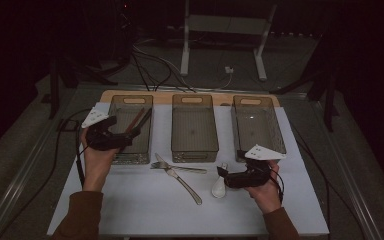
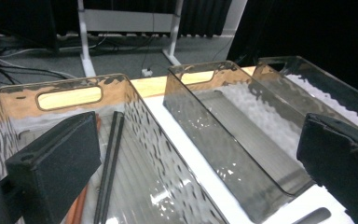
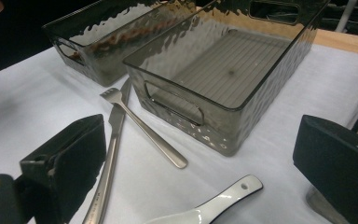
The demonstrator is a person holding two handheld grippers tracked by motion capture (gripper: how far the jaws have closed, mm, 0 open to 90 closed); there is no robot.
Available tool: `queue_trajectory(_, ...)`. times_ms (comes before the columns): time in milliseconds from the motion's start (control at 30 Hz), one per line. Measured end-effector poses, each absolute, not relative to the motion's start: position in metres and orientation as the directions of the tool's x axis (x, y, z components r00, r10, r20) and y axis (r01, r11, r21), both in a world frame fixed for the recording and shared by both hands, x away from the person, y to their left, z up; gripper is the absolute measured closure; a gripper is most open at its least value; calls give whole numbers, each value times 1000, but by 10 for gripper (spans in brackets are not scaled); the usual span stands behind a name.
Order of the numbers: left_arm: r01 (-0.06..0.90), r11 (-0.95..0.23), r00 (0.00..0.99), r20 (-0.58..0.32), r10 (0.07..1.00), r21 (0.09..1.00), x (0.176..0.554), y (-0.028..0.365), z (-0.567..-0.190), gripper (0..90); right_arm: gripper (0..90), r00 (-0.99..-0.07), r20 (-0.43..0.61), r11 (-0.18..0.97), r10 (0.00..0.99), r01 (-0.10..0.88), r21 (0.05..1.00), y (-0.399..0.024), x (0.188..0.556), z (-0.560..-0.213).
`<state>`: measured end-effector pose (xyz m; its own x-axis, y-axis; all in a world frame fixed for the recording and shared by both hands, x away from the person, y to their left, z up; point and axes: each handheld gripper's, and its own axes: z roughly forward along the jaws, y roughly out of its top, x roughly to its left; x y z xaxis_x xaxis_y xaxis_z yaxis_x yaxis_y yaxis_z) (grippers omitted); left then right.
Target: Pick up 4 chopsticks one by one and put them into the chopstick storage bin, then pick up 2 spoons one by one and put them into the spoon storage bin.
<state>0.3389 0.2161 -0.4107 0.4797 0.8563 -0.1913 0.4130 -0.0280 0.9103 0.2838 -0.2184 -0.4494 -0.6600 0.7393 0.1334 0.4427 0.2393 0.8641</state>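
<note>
The left gripper (image 1: 139,131) hovers over the near part of the left bin (image 1: 118,105), jaws spread wide with nothing between them. In the left gripper view, the chopsticks (image 2: 109,158) lie on the bin floor just beyond the left jaw, running from near to far; the high view shows them (image 1: 139,120) slanting against the bin's right wall, just beyond the jaw tips.

The right gripper (image 1: 223,175) sits low over the desk (image 1: 145,210) near the right bin (image 1: 275,125), jaws likewise wide apart and empty. The white spoon (image 1: 219,186) lies on the desk directly at the jaw tips; whether they touch it cannot be told. In the right gripper view the spoon handle (image 3: 223,198) lies between the two jaws, close to the camera.

The fork (image 1: 172,167) and knife (image 1: 182,181) lie crossed on the desk, left of the spoon and just near of the middle bin (image 1: 176,120). The middle bin holds nothing visible.
</note>
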Motion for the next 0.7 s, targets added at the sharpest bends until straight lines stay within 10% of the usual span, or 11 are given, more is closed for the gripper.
queue_trajectory(700, 397, -6, 477, -200, 856, 918, 285, 226, -431, 6, 28, -638, 120, 258, 761, 467, 846, -247, 287, -440)
